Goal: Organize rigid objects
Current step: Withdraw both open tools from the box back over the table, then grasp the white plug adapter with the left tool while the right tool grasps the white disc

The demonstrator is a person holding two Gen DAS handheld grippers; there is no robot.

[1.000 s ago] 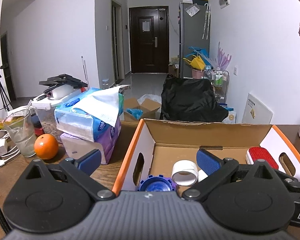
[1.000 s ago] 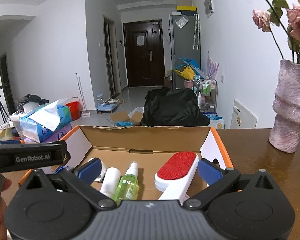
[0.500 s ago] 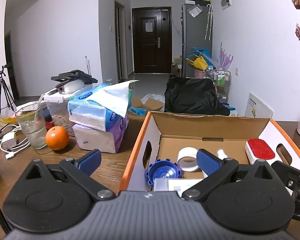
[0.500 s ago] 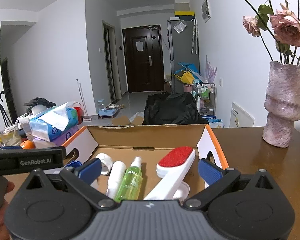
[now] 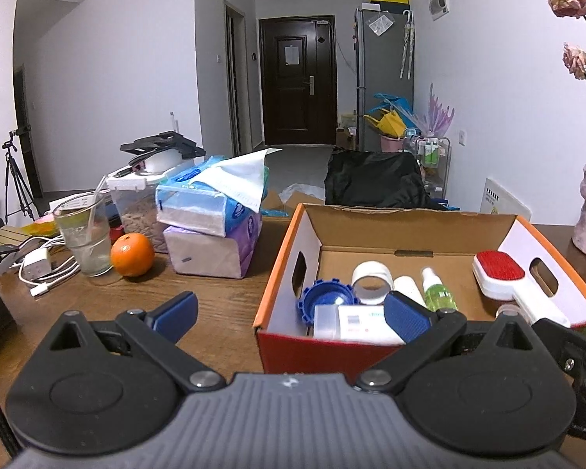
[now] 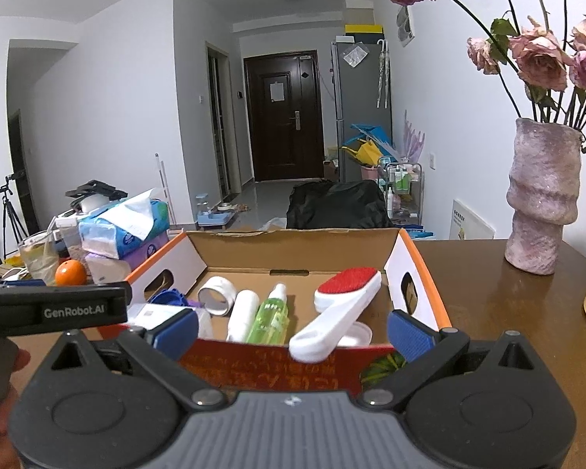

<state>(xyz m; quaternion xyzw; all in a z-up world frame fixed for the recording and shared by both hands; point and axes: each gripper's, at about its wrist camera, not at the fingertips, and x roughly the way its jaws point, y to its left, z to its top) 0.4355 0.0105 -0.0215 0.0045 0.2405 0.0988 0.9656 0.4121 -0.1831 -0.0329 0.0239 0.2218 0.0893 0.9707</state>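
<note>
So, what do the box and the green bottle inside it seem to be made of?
The box looks like corrugated cardboard: matte brown inside, with printed white and orange side walls and cut handle holes. The green bottle seems to be clear plastic holding green liquid, glossy, with a white cap.

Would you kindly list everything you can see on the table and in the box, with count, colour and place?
cardboard box: one, brown with orange edges, centre of table
lint brush: one, white with red pad, right side of box, handle over front rim
spray bottle: one, green, middle of box
white bottle: one, left of spray bottle
tape roll: one, white, back left of box
blue cap: one, left of box
tissue packs: two, blue on purple, left of box
orange: one, beside glass
glass: one, clear, table's left
vase: one, pink, table's right
left gripper: open, empty
right gripper: open, empty
</note>
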